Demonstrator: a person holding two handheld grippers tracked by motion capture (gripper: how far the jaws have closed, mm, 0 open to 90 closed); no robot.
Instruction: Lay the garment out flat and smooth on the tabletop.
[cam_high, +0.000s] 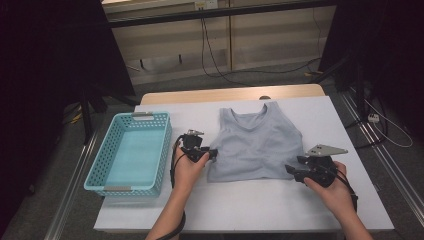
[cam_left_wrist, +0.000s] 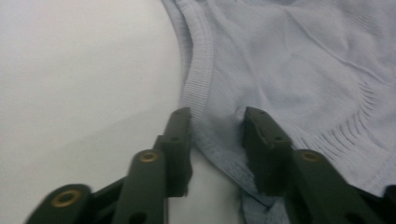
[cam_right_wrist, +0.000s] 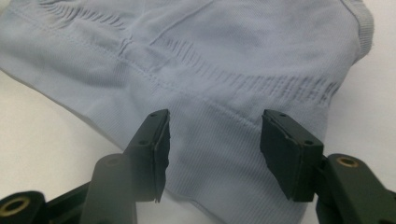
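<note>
Turquoise plastic sits at my far left: a basket (cam_high: 131, 152) with perforated walls, lying on the white table (cam_high: 260, 205) near its left edge. Its long side runs away from me, and grey handles show at the near and far ends.

Just right of the basket is my left hand (cam_high: 187, 167), holding the left gripper (cam_high: 212, 153). Its tip points right, at the left edge of the top (cam_high: 257, 142). In the left gripper view my two jaws stand apart, released, with the ribbed side hem of the top lying between them (cam_left_wrist: 217, 130). The left jaw rests over bare table just beside the hem; the right jaw sits over the fabric. I cannot tell whether either pad presses on the cloth.

In the middle of the table the top, a pale grey-blue sleeveless one, lies flat with its neck away from me and its bottom hem toward me. A few soft creases run across it.

At the top's lower right corner is my right hand (cam_high: 332, 190) with the right gripper (cam_high: 290, 170), which carries a grey three-cornered plate (cam_high: 326, 149). Its tip points left, at the hem. In the right gripper view these jaws are also spread wide, gripping nothing, with the knitted band of the top stretched across the gap (cam_right_wrist: 215, 140). White table shows on both sides of the cloth.
</note>
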